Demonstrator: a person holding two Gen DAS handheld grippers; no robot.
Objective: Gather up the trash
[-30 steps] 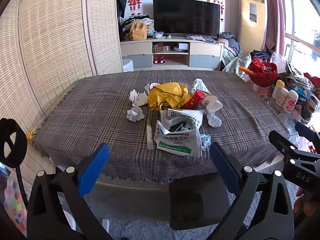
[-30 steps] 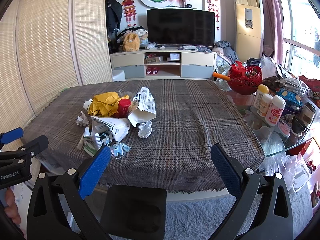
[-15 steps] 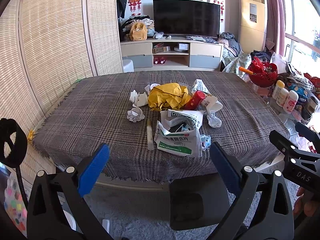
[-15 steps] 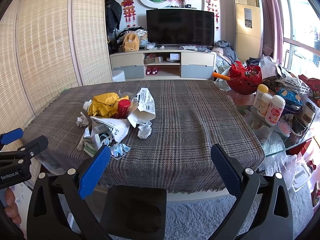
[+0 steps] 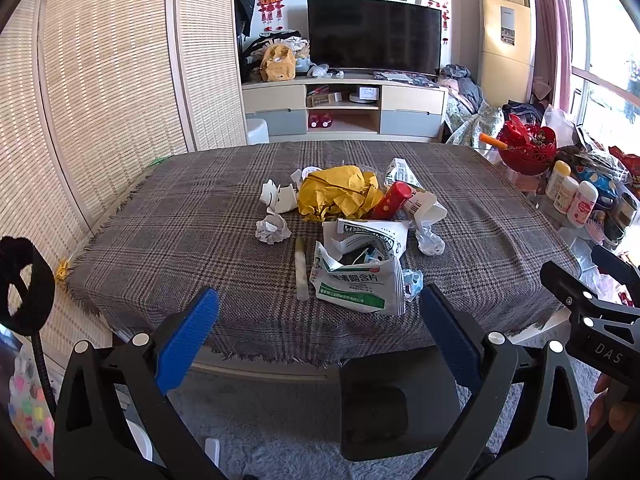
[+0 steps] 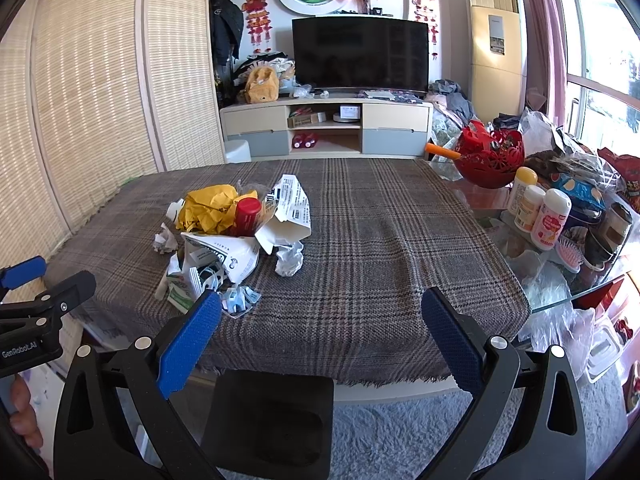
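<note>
Trash heap (image 5: 356, 236): piled on the plaid-covered table (image 5: 168, 240), toward its near-middle; no bin or bag identifiable in either view. Contents, far to near: crumpled yellow paper (image 5: 338, 194), red tube (image 5: 390, 200), torn white cartons, two white paper wads (image 5: 273, 231), green-and-white medicine bag (image 5: 360, 284) closest to the near edge. Pale flat stick (image 5: 301, 270) just left of that bag, long axis running away from the viewer, roughly in line with the approach. Left hand-held gripper (image 5: 318, 330): jaws spread wide, empty, hanging off the near table edge with the heap straight ahead, bag between the finger lines. Right hand-held gripper (image 6: 320, 330): likewise spread and empty, facing bare cloth; heap ahead and to its left. Nearer and better aligned: left. Likely first pick: medicine bag or stick by a straight forward reach; right would need to swing left.
</note>
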